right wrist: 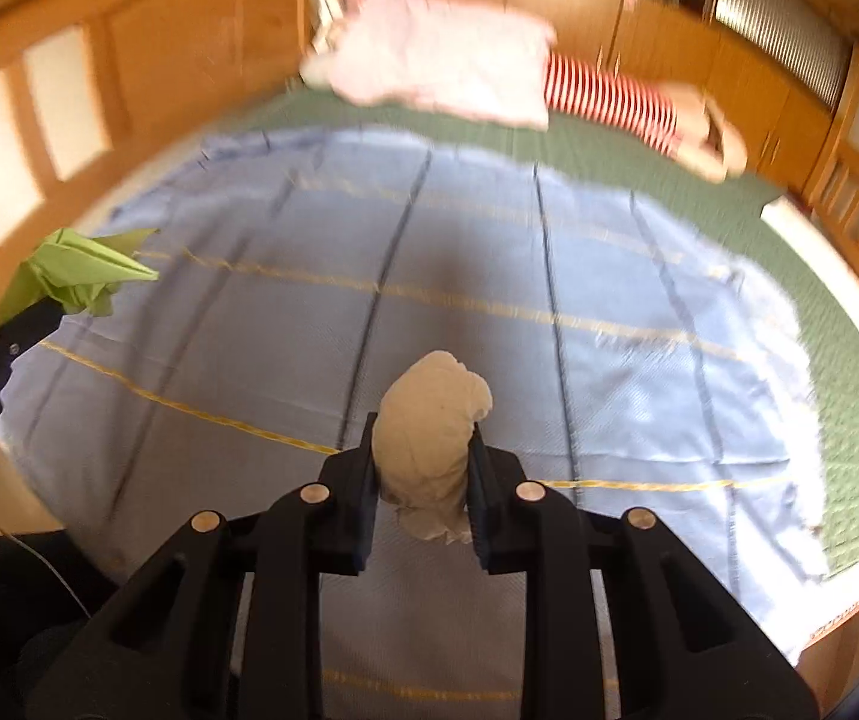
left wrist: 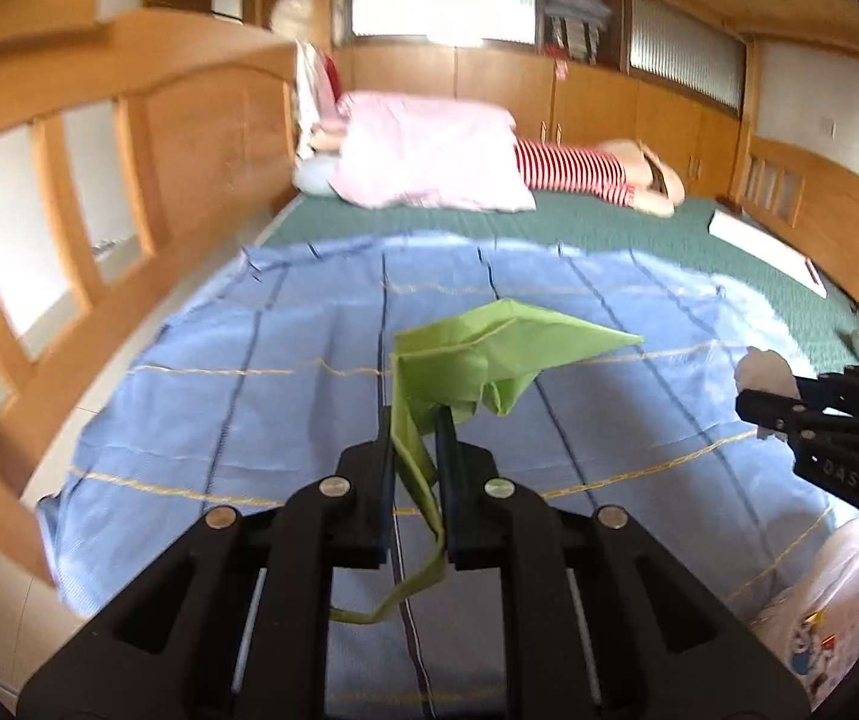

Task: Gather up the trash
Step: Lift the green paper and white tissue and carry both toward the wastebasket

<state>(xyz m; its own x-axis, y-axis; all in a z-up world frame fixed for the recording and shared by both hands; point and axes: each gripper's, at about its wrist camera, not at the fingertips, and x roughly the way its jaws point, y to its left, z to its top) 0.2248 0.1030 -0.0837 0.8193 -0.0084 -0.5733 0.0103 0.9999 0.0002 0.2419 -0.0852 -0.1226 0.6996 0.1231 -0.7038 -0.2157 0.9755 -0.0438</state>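
Observation:
My left gripper (left wrist: 416, 432) is shut on a crumpled green paper (left wrist: 489, 360), held above the blue cloth (left wrist: 249, 408) on the bed; the paper also shows at the left of the right wrist view (right wrist: 78, 270). My right gripper (right wrist: 423, 450) is shut on a crumpled white tissue wad (right wrist: 429, 420), also above the blue cloth (right wrist: 549, 360). In the left wrist view the right gripper (left wrist: 771, 405) shows at the right edge with the white wad (left wrist: 765, 369) at its tip.
A pink quilt (left wrist: 429, 150) and a red-striped plush toy (left wrist: 579, 171) lie at the far end of the green mattress (left wrist: 639, 234). Wooden bed rails (left wrist: 99, 180) run along the left and right. A white printed plastic bag (left wrist: 813, 624) sits at lower right.

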